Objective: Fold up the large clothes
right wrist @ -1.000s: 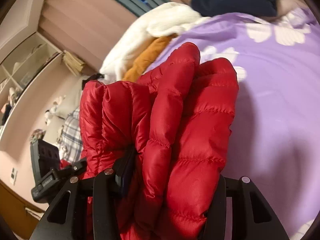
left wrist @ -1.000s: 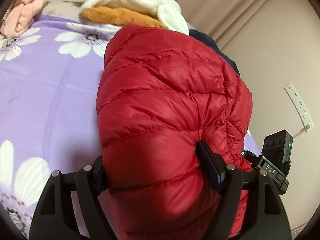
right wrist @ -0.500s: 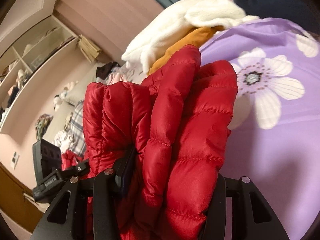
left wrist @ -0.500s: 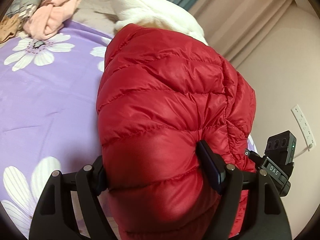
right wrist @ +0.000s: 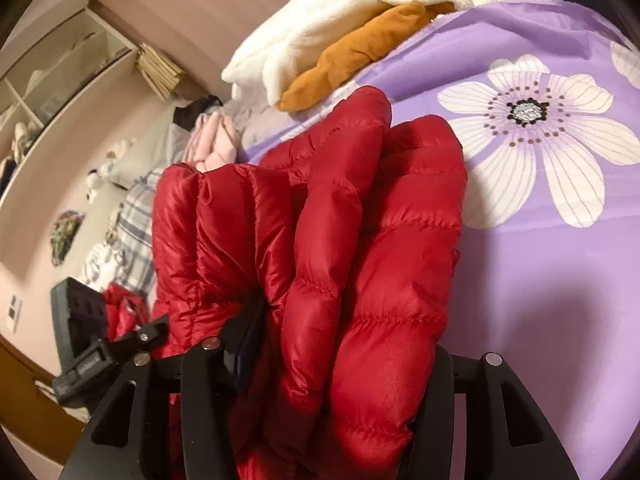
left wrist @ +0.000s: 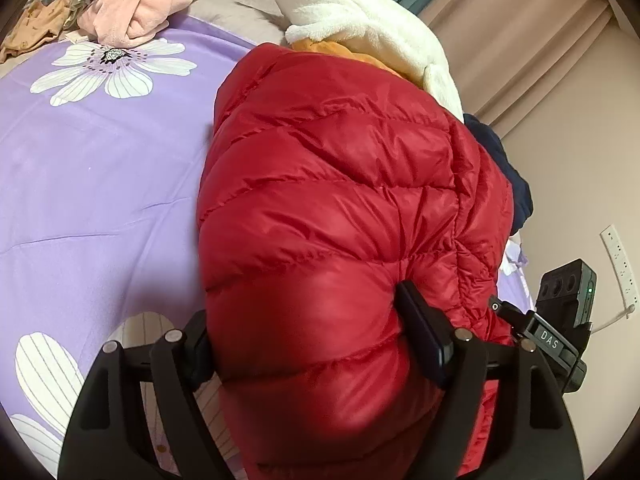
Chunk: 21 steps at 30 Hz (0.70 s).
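A red quilted down jacket (left wrist: 340,216) fills both views, bunched into a thick bundle above the purple flowered bed sheet (left wrist: 92,176). My left gripper (left wrist: 308,336) is shut on a puffy fold of the jacket; its fingers (left wrist: 424,332) press in from both sides. My right gripper (right wrist: 340,344) is shut on another stacked fold of the jacket (right wrist: 320,248), with the sheet (right wrist: 560,280) to its right. The other gripper's body shows at the edge of each view (left wrist: 560,320) (right wrist: 80,332).
A white fleece garment (left wrist: 360,20) and an orange one (right wrist: 352,56) lie at the bed's far side, a navy one (left wrist: 508,176) beside the jacket, pink clothes (left wrist: 144,4) at the far left. A wall with a power strip (left wrist: 620,268) is right; shelves (right wrist: 60,80) stand beyond the bed.
Both grippers have swung with the jacket across the bed; the pink clothes and a large white flower have come into view. The grips on the jacket are unchanged.
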Each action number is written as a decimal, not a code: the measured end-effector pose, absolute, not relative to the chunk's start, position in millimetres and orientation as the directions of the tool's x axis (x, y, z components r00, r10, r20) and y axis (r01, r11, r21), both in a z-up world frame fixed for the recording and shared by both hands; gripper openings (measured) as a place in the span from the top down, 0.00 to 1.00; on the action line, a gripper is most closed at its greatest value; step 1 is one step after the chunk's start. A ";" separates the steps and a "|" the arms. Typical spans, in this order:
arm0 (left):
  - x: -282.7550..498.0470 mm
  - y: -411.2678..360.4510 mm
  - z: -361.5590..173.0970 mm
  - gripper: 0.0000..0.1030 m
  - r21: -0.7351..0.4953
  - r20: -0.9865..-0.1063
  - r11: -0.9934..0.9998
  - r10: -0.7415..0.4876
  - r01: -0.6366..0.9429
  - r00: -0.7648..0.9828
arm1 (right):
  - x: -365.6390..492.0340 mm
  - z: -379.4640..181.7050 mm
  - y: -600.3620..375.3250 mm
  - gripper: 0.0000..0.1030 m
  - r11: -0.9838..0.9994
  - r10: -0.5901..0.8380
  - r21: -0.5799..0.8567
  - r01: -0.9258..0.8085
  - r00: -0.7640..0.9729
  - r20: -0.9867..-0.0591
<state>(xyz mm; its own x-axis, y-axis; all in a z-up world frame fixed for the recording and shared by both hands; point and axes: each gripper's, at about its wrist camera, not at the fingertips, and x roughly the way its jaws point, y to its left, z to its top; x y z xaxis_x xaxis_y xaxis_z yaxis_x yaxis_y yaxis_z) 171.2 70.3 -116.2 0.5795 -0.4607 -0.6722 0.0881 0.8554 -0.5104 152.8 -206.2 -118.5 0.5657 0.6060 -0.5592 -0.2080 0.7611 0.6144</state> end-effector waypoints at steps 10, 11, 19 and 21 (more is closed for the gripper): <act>164.9 72.1 -104.1 0.12 -0.369 -0.719 0.928 -0.318 0.048 0.618 | 143.4 -102.9 -210.3 0.25 0.860 0.467 0.492 -0.136 0.601 -0.649; 161.7 71.4 -100.7 0.12 -0.347 -0.719 0.937 -0.298 0.047 0.628 | 140.4 -98.7 -211.0 0.25 0.871 0.447 0.472 -0.133 0.613 -0.652; 137.5 59.4 -78.6 0.24 -0.179 -0.696 0.982 -0.173 0.065 0.697 | 109.2 -58.3 -204.0 0.25 0.962 0.246 0.249 -0.110 0.742 -0.623; 134.4 57.0 -77.0 0.34 -0.174 -0.697 0.981 -0.181 0.081 0.693 | 102.8 -49.5 -200.8 0.25 0.956 0.276 0.254 -0.150 0.756 -0.594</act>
<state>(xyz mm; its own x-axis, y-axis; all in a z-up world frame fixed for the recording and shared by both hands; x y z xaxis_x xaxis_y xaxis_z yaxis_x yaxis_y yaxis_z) 134.4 57.0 -77.0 0.6935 -0.1813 -0.6973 0.0813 0.9813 -0.1743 102.8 -200.8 -49.5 0.7559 0.2762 -0.5936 -0.1499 0.9556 0.2537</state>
